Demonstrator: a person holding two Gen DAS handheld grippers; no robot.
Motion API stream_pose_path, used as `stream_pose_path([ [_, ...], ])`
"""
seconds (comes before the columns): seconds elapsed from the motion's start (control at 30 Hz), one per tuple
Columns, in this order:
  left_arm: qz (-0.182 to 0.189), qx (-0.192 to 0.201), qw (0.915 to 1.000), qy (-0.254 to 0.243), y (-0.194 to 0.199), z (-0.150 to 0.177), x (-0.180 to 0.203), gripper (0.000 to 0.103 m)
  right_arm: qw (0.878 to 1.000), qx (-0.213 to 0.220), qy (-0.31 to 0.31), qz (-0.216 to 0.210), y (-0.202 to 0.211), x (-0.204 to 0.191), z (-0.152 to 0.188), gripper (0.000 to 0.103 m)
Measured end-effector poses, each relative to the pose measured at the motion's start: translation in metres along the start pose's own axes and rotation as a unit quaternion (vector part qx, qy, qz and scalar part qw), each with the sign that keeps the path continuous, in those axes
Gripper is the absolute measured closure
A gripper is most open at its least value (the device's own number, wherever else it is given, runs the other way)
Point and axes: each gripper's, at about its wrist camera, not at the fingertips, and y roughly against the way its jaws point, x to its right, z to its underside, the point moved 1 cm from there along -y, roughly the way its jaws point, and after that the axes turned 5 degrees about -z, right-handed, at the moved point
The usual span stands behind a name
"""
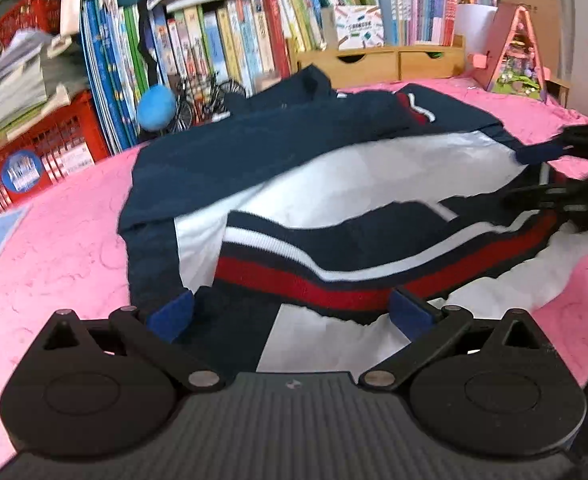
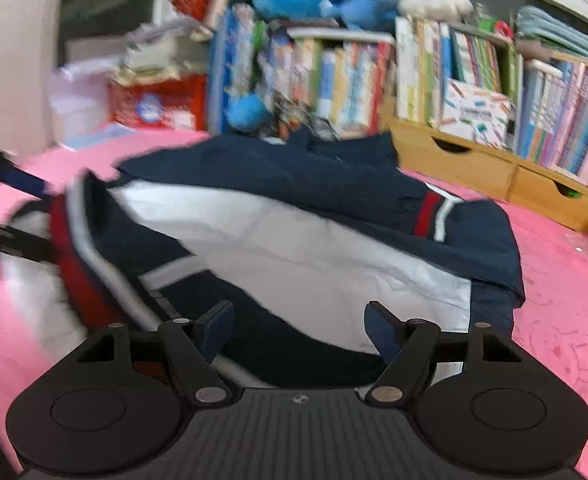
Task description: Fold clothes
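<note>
Bare pink bedspread [image 1: 53, 248] lies open at nine and three o'clock of the jacket [image 1: 294, 168], while bookshelves [image 1: 221, 40] and wooden drawers [image 2: 474, 168] wall off twelve.

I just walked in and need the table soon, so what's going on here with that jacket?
A person is folding clothes with a handheld gripper in each hand. A navy, white and red jacket lies partly folded on the pink cloth, in front of shelves of books. The left gripper and right gripper both hang open over the near hem, its red striped band between the left one's pads, gripping nothing. The fold isn't finished.
</note>
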Motion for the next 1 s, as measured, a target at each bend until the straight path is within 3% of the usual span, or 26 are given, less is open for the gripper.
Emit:
stream_pose_path([
  [0.13, -0.03, -0.003, 0.9981, 0.054, -0.011, -0.003, -0.018, 0.0, 0.996, 0.029, 0.046, -0.072, 0.025, -0.025, -0.003, 0.019],
  [0.23, -0.038, -0.007, 0.9952, 0.09, -0.016, -0.004, -0.032, 0.0, 0.993, 0.022, 0.074, -0.092, 0.024, -0.051, -0.007, 0.018],
  [0.4, -0.043, 0.004, 0.9927, 0.113, -0.003, -0.007, -0.038, 0.0, 0.993, -0.006, 0.112, -0.049, -0.012, -0.077, -0.007, 0.017],
  [0.53, -0.024, 0.053, 0.995, 0.082, 0.026, -0.01, -0.027, 0.0, 0.994, -0.004, 0.11, -0.012, -0.028, -0.072, -0.015, 0.008],
  [0.63, -0.004, 0.065, 0.9962, 0.058, 0.034, -0.012, -0.013, 0.0, 0.996, -0.015, 0.086, -0.004, -0.045, -0.062, -0.017, 0.008],
  [0.7, 0.002, 0.063, 0.9972, 0.041, 0.032, -0.012, -0.004, 0.0, 0.998, -0.023, 0.066, -0.002, -0.057, -0.055, -0.018, 0.008],
  [0.83, -0.04, 0.049, 0.998, 0.005, 0.012, -0.01, 0.008, 0.0, 1.0, -0.015, 0.02, -0.007, -0.056, -0.041, -0.021, 0.009],
  [0.9, -0.051, 0.036, 0.998, 0.008, 0.001, -0.007, 0.004, 0.0, 1.0, -0.01, 0.02, -0.008, -0.045, -0.038, -0.02, 0.009],
  [1.0, -0.036, 0.02, 0.9981, 0.045, -0.007, 0.0, -0.01, 0.0, 0.999, -0.014, 0.032, -0.001, -0.044, -0.035, -0.015, 0.008],
])
